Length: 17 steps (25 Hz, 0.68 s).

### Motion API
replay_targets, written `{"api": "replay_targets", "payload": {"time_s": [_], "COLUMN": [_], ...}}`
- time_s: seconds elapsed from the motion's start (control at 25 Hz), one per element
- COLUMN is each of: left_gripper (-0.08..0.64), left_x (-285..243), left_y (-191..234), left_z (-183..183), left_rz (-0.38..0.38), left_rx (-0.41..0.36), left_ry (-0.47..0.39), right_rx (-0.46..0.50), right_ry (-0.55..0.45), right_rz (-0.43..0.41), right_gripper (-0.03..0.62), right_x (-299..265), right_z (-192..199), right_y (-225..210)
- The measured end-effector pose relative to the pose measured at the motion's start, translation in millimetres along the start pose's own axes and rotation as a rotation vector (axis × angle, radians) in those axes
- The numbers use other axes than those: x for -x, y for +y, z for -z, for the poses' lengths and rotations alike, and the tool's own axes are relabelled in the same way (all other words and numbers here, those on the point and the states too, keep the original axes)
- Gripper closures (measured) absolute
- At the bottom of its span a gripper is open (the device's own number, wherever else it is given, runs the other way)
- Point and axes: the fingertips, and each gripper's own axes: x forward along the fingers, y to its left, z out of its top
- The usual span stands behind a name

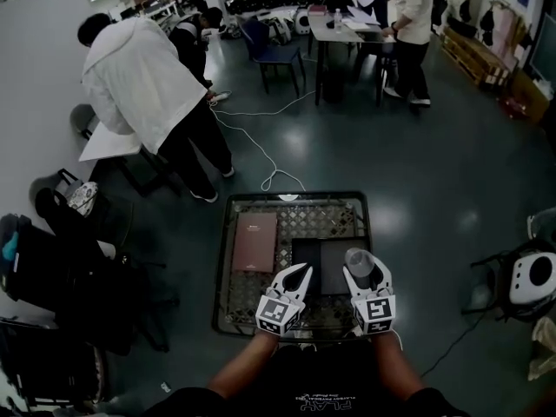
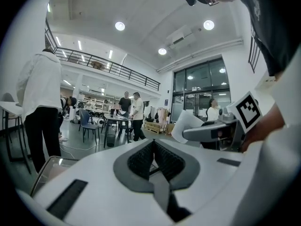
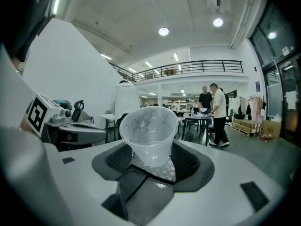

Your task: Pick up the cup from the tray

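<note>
- The right gripper [image 3: 151, 163] grasps the clear plastic cup [image 3: 149, 134] low on its wall, with the jaws standing wide around it. A harder squeeze could buckle the thin wall, and a slacker one could let the cup slide out.
- The cup is held only near its base and leans mouth-forward. A quick swing or roll of the hand could pivot it in the jaws.
- The left gripper [image 2: 153, 144] is clenched on nothing and sits just beside the right one. A sideways drift could knock the cup's rim.
- In the head view the cup is over the near right part of the tray [image 1: 300, 218], above a dark pad [image 1: 317, 272], and appears lifted clear of it. If dropped, it would likely bounce on the mesh. It might then roll toward the brown book [image 1: 254, 241] or over the tray's edge to the floor.
</note>
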Motion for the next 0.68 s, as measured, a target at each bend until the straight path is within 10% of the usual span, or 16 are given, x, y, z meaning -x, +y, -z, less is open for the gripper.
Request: {"api": "replay_targets", "payload": {"time_s": [0.68], "left_gripper": [0.551], "left_x": [3], "left_y": [-7], "left_z": [6], "left_rz": [0.03], "left_rx": [-0.008], "left_ry": [0.002], "right_rx": [0.005], "right_ry": [0.018], "right_rz": [0.068], "right_gripper": [0.324], "right_x": [5], "right_z": [16], "right_y": [-4]}}
